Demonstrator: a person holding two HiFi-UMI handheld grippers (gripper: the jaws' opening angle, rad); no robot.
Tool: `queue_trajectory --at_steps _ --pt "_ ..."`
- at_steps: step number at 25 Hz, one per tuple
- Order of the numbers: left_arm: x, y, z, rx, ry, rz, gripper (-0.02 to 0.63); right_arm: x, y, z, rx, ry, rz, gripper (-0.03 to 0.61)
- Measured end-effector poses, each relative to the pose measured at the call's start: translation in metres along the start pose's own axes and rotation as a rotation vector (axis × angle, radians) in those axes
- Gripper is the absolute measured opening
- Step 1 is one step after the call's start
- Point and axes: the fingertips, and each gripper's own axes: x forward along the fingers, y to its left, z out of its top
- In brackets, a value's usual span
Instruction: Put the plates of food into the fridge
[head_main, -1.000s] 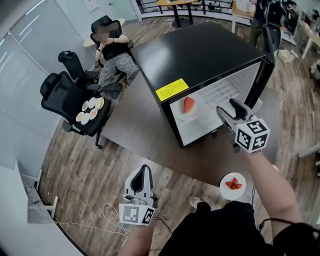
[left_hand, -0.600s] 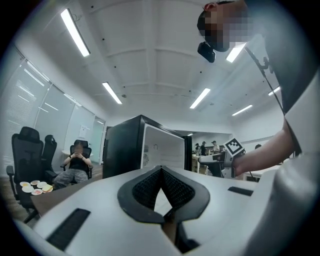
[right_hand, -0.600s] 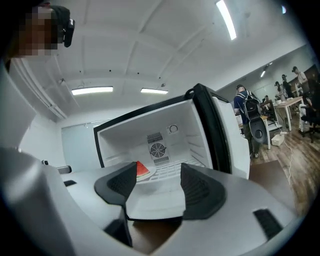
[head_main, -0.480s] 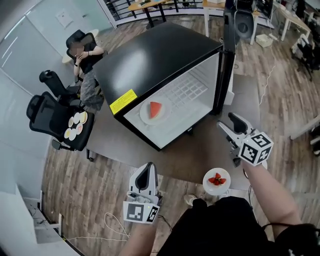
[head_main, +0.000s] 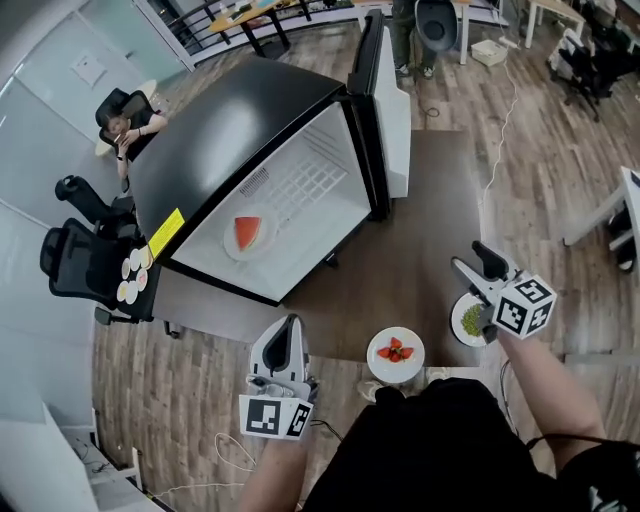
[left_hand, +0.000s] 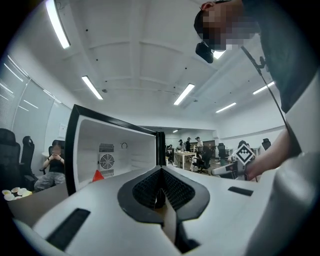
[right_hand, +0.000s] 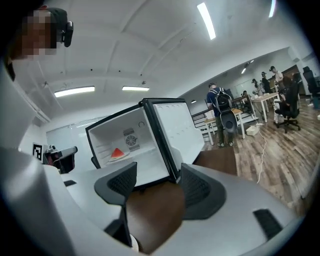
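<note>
Bright, even indoor light; heavy fisheye in all three views.
We log ceiling strip lights (left_hand: 92, 87) as the source, clipped to pure white in both gripper views. The fridge (head_main: 235, 125) carries a broad pale sheen on its black top; its white interior reads bright. Shadows under the chairs (head_main: 75, 265) are faint and soft. Straight edges bow toward the frame borders, and corners fall to dark vignette. The left gripper (left_hand: 160, 192) and right gripper (right_hand: 152, 187) sit close and blurred; the room beyond is sharper.
</note>
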Motion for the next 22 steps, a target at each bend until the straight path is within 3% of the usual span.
queue_trajectory --at_steps 11,18,22 --pt "0.042 -0.075 -0.002 0.030 0.040 -0.046 0.005 -0.087 -0.116 -0.071 0.198 0.048 -0.157 0.284" --pt "0.055 -0.115 -0.012 0.038 0.079 -0.048 0.005 -0.124 -0.150 -0.151 0.206 0.193 -0.159 0.284" --pt "0.061 -0.138 -0.013 0.055 0.096 -0.056 0.005 -0.136 -0.156 -0.192 0.295 0.250 -0.116 0.284"
